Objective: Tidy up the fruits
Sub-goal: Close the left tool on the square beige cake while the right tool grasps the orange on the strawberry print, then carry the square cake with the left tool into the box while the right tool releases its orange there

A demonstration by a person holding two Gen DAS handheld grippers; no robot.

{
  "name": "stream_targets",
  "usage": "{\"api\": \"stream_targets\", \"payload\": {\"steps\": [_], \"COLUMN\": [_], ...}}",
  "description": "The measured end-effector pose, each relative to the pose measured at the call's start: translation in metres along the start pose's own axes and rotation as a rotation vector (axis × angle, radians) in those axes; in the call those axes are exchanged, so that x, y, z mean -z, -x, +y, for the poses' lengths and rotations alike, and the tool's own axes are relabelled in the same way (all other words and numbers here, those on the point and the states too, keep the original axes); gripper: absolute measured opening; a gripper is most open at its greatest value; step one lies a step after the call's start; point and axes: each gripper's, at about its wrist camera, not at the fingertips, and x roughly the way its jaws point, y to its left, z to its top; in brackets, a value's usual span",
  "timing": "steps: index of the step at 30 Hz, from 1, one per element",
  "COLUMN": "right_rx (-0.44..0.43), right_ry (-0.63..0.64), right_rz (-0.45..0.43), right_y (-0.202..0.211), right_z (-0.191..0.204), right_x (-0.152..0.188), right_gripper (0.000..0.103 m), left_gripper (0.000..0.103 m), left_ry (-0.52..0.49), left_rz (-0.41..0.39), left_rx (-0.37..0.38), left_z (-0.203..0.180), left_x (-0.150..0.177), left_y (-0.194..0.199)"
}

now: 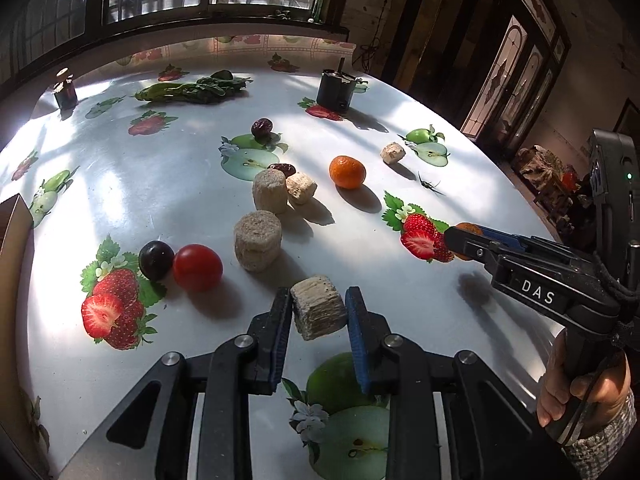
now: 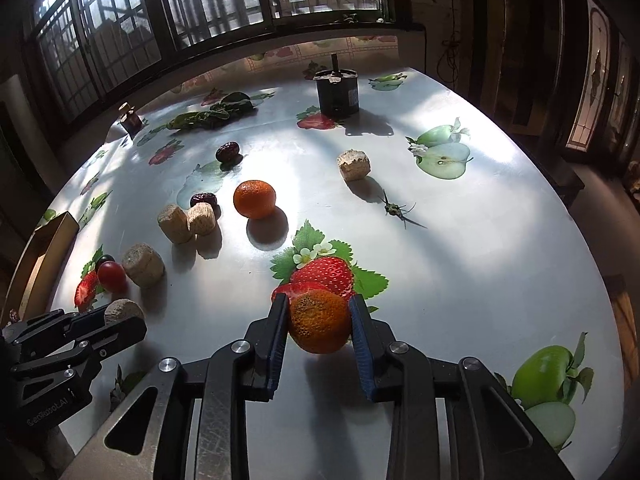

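Note:
My left gripper (image 1: 319, 314) is shut on a beige corn-cob chunk (image 1: 318, 313), held just above the table; it also shows in the right wrist view (image 2: 122, 312). My right gripper (image 2: 319, 322) is shut on an orange mandarin (image 2: 319, 322), over a printed strawberry. A second mandarin (image 1: 347, 172) sits mid-table. A red cherry tomato (image 1: 197, 267) and a dark grape (image 1: 156, 260) lie at the left. Two dark red dates (image 1: 262, 127) (image 1: 282, 169) lie further back.
Several more beige corn-cob chunks (image 1: 257, 246) stand around the middle of the fruit-print tablecloth. Leafy greens (image 1: 192, 89), a black cylinder (image 1: 336, 90) and a small dark jar (image 1: 65, 94) are at the back. A cardboard box edge (image 1: 14, 220) is at the left. A small stem (image 2: 396, 210) lies right.

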Motion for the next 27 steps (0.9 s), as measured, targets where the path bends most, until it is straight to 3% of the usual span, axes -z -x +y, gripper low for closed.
{"api": "stream_targets", "payload": {"steps": [8, 14, 21, 27], "right_rx": [-0.014, -0.072, -0.224, -0.391], "right_ry": [0.044, 0.111, 0.194, 0.265], "right_rz": [-0.050, -0.101, -0.100, -0.065], "right_y": [0.043, 0.075, 0.080, 0.062], "right_z": [0.034, 0.081, 0.160, 0.240], "right_x": [0.000, -0.006, -0.021, -0.032], "right_gripper": [0.032, 0.032, 0.033, 0.033], "left_gripper": [0.026, 0.026, 0.026, 0.026], "left_ry": [0.018, 0.063, 0.138, 0.237], "left_rz": [-0.131, -0.214, -0.258, -0.176], "left_rx": [0.022, -0.036, -0.207, -0.342], "left_z": [0.019, 0.061, 0.144, 0.233], "left_x": [0.004, 0.009, 0.006, 0.007], "left_y": [0.081, 0.142, 0.189, 0.187]}}
